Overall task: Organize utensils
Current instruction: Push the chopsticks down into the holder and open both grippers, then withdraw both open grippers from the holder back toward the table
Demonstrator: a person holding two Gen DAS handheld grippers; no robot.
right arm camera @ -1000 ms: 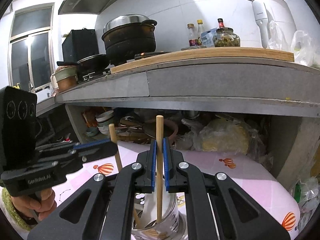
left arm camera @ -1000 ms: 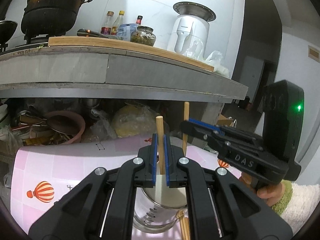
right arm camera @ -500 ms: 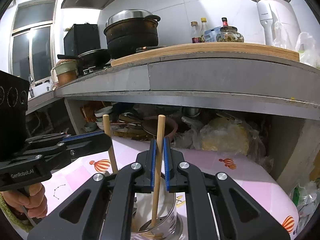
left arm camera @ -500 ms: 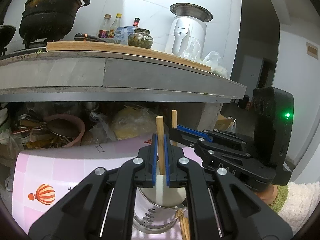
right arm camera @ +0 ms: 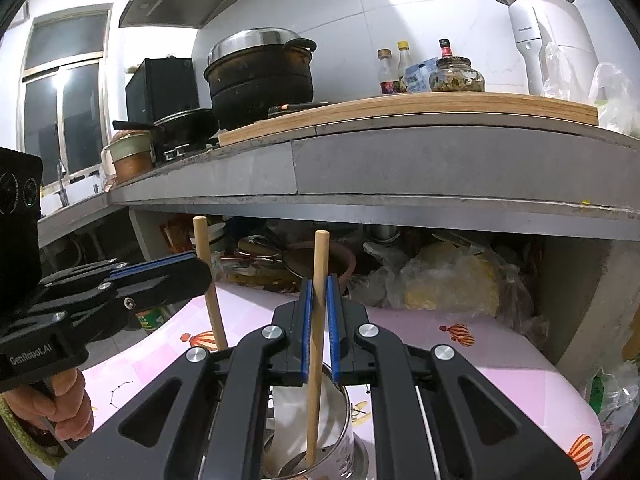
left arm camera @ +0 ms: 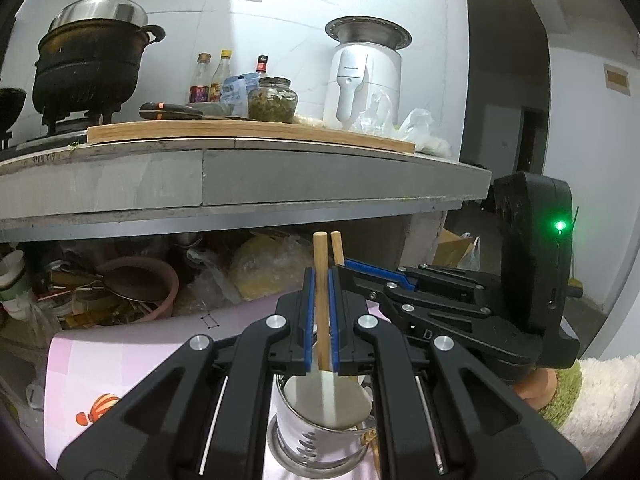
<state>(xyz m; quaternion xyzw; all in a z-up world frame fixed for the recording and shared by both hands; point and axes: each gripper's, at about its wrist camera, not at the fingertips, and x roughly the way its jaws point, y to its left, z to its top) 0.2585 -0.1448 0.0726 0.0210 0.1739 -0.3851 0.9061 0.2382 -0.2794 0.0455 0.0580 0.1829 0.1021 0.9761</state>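
Wooden chopsticks are now converging: left gripper (left arm camera: 319, 322) and right gripper (right arm camera: 319, 326), each clamping one, over steel cup (right arm camera: 340, 428) at six o'clock; drop looks imminent.

I see pale tan wooden sticks (right arm camera: 318, 320) over a shiny silver holder (left arm camera: 320, 436). The table (right arm camera: 460, 364) wears pink check cloth with orange striped balloons. My gripper (left arm camera: 319, 326) is black with blue pads.
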